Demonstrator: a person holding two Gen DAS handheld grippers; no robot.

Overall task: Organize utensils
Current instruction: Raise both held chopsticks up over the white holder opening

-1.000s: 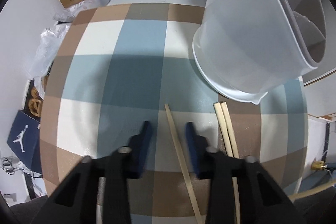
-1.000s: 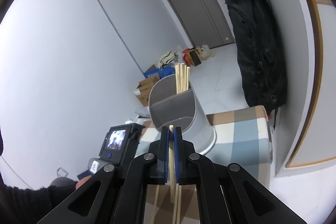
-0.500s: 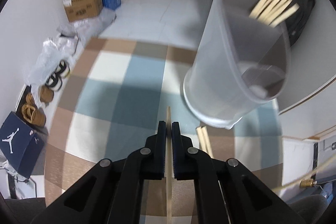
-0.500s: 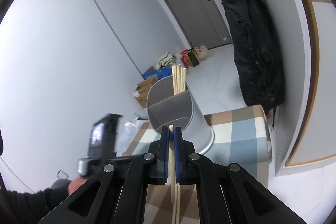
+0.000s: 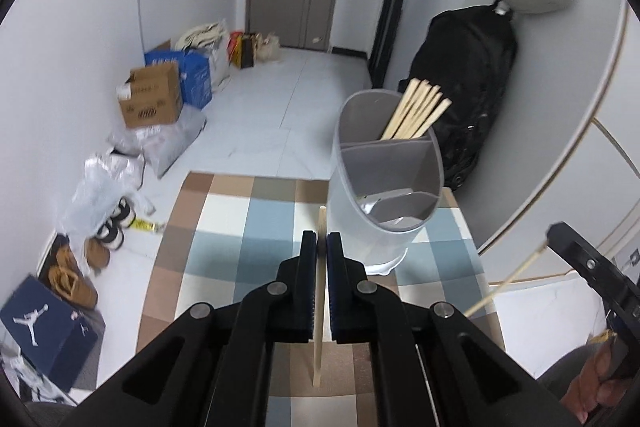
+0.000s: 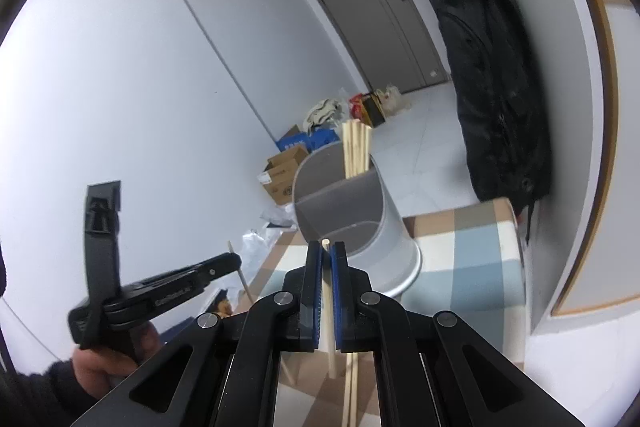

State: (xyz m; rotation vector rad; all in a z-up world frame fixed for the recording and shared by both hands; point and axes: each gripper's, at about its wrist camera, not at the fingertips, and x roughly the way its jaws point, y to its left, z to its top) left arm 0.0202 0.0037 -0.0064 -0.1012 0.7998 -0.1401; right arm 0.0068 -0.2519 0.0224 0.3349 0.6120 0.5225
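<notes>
Left to right, at this moment.

Floor clutter, far left: a shoe box, shoes, plastic bags and a cardboard box. None of it belongs to the task.

Checked tablecloth: the work surface. At least two chopsticks lie loose on it below the right gripper, apparently awaiting collection.

Left gripper: jaws closed on a single chopstick, pinched partway along so that both ends project. It is carried above the cloth and aimed toward the holder, probably for dropping in end first.

Utensil holder: grey, divided into compartments, standing on the cloth just beyond the left gripper. The far compartment holds a leaning bundle of chopsticks; the nearer ones show no chopsticks. Judged destination for both held sticks, kept together by kind.

Right gripper: jaws clamped on a second chopstick, its tip showing just past the pads, pointed at the holder.

Black backpack: on the floor behind the holder.
</notes>
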